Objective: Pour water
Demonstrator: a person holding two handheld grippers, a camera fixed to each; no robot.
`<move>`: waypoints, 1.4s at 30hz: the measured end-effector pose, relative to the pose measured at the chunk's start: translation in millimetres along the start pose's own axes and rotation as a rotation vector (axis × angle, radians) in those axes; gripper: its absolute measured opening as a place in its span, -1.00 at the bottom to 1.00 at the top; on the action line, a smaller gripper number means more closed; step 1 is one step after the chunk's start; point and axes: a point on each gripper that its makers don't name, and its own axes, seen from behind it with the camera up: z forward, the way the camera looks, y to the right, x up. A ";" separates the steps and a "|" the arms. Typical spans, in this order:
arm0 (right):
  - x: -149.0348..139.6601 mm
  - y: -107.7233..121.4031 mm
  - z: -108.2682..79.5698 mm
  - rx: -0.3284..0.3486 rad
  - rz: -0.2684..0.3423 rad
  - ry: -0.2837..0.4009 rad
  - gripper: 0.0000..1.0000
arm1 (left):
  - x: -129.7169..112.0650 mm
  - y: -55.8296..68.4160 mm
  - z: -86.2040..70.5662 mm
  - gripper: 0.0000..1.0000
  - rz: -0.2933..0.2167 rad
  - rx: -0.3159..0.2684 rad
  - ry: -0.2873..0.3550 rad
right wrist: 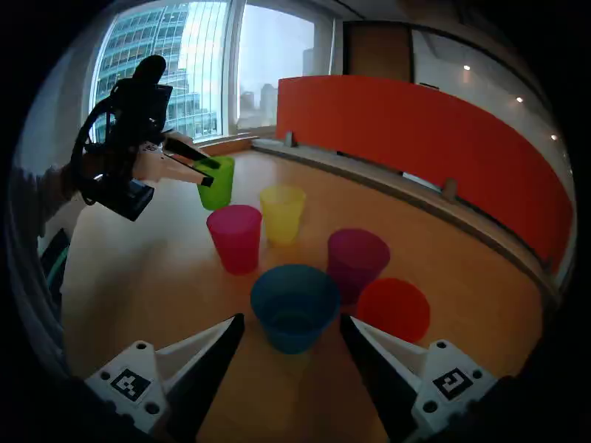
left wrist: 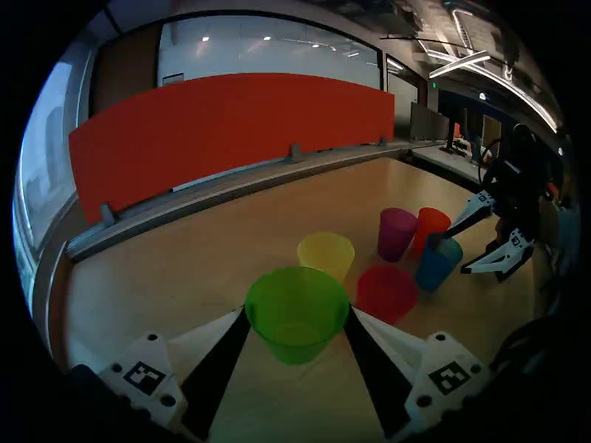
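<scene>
Cups crowd a wooden table [left wrist: 185, 273] around the yellow cup [left wrist: 325, 255]. The left gripper [left wrist: 295, 308] has both fingers pressed against the sides of the green cup [left wrist: 295, 336], which sits just on the camera's side of the yellow cup. The right gripper [right wrist: 292, 317] stands open astride the blue cup [right wrist: 294, 295], with a sliver of table showing on either side. This cup is also near the yellow cup, with the red cup [right wrist: 235, 238] and purple cup [right wrist: 357, 260] beside it.

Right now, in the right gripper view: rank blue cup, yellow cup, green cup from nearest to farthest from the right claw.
1. blue cup: centre, inside the right claw.
2. yellow cup: farther back, centre.
3. green cup: farthest, back left, gripped by the left claw.
</scene>
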 end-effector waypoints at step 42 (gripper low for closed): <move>20.3 -1.0 18.6 -0.021 -0.009 0.058 0.84 | 14.8 3.9 -36.7 0.76 -0.009 0.005 0.090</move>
